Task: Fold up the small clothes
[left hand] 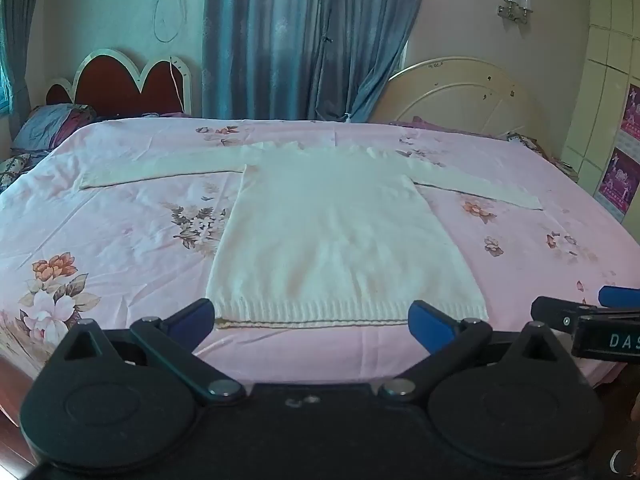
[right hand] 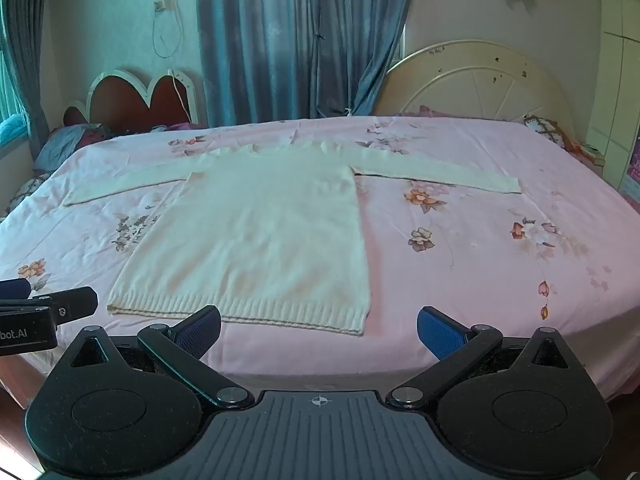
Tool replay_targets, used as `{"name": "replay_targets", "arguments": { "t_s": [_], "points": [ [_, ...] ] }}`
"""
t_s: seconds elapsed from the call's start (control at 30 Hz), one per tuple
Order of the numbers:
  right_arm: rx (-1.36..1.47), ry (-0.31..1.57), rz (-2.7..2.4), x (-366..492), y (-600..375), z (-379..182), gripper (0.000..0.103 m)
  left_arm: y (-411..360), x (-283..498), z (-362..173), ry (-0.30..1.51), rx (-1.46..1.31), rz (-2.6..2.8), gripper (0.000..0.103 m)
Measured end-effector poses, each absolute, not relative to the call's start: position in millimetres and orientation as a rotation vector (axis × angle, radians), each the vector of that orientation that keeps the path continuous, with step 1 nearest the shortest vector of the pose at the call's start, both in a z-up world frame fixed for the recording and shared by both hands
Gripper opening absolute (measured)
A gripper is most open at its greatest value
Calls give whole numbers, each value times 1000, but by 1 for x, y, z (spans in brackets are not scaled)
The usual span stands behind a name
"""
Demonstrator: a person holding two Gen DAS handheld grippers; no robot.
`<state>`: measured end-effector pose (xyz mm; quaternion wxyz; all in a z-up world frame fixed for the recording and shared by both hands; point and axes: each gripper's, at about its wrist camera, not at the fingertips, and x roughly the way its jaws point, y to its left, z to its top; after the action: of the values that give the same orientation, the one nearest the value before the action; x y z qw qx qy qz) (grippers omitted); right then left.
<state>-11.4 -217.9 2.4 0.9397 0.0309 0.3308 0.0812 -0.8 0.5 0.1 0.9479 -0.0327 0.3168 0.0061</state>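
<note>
A cream knit sweater (left hand: 336, 236) lies flat on the pink floral bed sheet (left hand: 120, 240), sleeves spread out to both sides, ribbed hem toward me. It also shows in the right wrist view (right hand: 264, 232). My left gripper (left hand: 312, 324) is open and empty, hovering just short of the hem. My right gripper (right hand: 318, 330) is open and empty, near the hem's right corner. Each gripper shows at the edge of the other's view: the right one (left hand: 600, 320) and the left one (right hand: 44, 308).
The bed has a red heart-shaped headboard (left hand: 128, 84) at the far left and a cream round headboard (left hand: 460, 96) at the far right. Blue curtains (left hand: 296, 40) hang behind. Pillows (left hand: 52, 124) lie at the far left corner. The sheet (right hand: 480, 240) extends right of the sweater.
</note>
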Motion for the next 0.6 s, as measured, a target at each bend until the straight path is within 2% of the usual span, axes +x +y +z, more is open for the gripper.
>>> {"name": "replay_targets", "arguments": {
  "t_s": [0.6],
  "points": [
    [66,692,169,-8,-218,4,103,-3,5,-4,665,-42,17,103]
  ]
}}
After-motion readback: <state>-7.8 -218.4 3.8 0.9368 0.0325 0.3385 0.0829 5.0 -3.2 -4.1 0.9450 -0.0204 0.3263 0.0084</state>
